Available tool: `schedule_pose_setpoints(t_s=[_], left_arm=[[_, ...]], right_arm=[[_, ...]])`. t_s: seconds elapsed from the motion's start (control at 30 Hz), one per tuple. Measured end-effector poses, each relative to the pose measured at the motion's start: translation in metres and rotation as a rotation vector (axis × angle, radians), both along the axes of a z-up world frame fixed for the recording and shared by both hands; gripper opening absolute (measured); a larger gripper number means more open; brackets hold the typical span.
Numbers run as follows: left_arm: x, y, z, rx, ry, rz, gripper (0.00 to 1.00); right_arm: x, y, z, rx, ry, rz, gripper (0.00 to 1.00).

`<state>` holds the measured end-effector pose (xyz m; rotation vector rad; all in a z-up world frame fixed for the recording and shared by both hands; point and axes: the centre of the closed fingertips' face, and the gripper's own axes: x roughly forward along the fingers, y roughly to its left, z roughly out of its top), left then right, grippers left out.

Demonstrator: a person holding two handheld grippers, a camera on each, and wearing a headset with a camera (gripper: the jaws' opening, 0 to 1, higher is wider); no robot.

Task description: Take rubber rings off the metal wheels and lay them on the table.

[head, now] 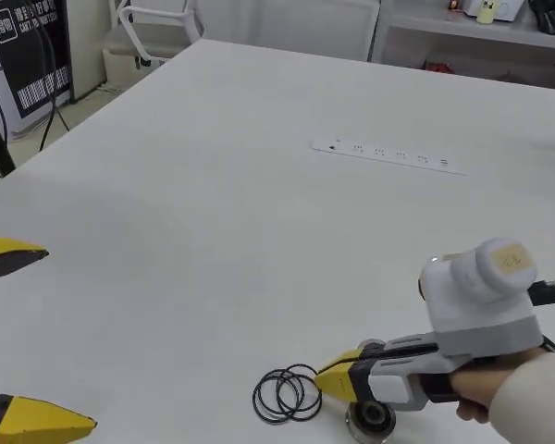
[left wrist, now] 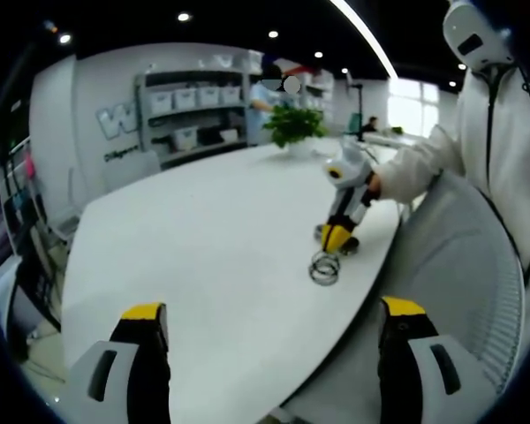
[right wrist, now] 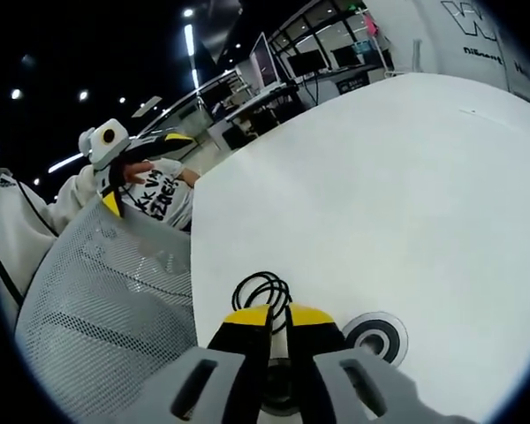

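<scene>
A small pile of black rubber rings (head: pixel 287 393) lies near the table's front edge; it also shows in the left gripper view (left wrist: pixel 324 268) and the right gripper view (right wrist: pixel 263 291). My right gripper (head: pixel 338 379) (right wrist: pixel 278 320) lies low over the table with its yellow tips together at the pile's edge, and one ring strand runs in between them. A metal wheel (head: pixel 370 418) (right wrist: pixel 375 336) lies flat on the table just beside that gripper. Well off to the left, my left gripper (left wrist: pixel 274 322) stands open and holds nothing; one of its fingers (head: pixel 14 254) pokes in at the head view's left edge.
A white power strip (head: pixel 388 154) lies flat on the white table (head: pixel 213 185) further back. A grey mesh chair back (right wrist: pixel 106 300) stands close against the table's front edge. Shelves and a potted plant (left wrist: pixel 291 124) are far behind.
</scene>
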<state>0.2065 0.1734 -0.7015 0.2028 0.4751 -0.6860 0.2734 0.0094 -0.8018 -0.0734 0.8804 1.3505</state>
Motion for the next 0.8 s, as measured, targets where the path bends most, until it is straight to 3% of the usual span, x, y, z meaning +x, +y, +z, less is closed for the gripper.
schedule_pose_setpoints(t_s=[0.53,0.8], left_arm=[[0.0,0.0018,0.0007,0.009,0.002,0.002,1.0],[-0.0002,0.002,0.0016,0.01,0.001,0.002,1.0]], right_arm=[[-0.0068,0.004,-0.0076,-0.06,-0.093,0.093,0.1],[-0.006,0.0054,-0.0073,-0.06,-0.108,0.105,0.12]])
